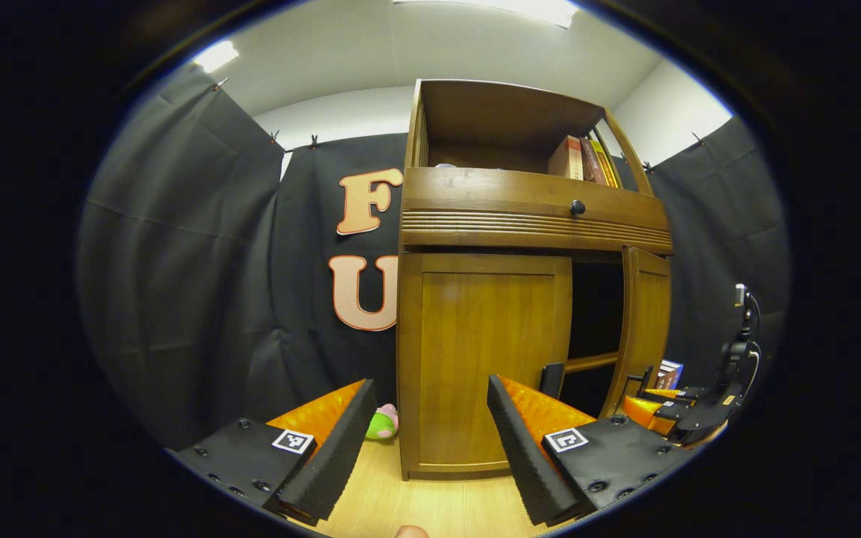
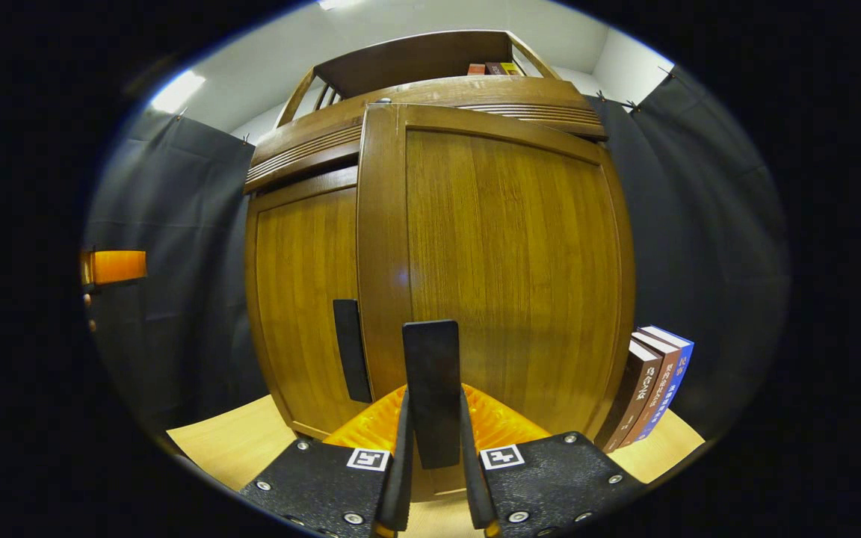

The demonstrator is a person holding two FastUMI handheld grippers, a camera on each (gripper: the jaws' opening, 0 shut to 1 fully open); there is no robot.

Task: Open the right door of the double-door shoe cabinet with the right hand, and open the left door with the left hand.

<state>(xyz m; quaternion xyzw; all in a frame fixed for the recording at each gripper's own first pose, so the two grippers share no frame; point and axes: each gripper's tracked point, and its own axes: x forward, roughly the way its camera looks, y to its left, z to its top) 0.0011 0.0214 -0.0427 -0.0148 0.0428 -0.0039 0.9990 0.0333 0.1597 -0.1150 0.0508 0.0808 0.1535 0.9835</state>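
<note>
The wooden shoe cabinet (image 1: 528, 224) stands straight ahead in the left gripper view. Its left door (image 1: 486, 359) is closed, with a dark handle (image 1: 551, 379) at its inner edge. The right door (image 1: 647, 329) is swung outward, baring a dark interior. My left gripper (image 1: 430, 388) is open, short of the left door and touching nothing. In the right gripper view the right door (image 2: 505, 254) looms close, and my right gripper (image 2: 434, 403) is shut on its flat dark handle (image 2: 434, 373). The left door (image 2: 303, 299) and its handle (image 2: 352, 351) lie just behind.
Books (image 1: 584, 159) sit on the cabinet's open top shelf above a drawer with a dark knob (image 1: 578, 207). More books (image 2: 655, 388) stand upright right of the cabinet. A green and pink toy (image 1: 382, 424) lies left of its base on the light wooden surface (image 1: 430, 501).
</note>
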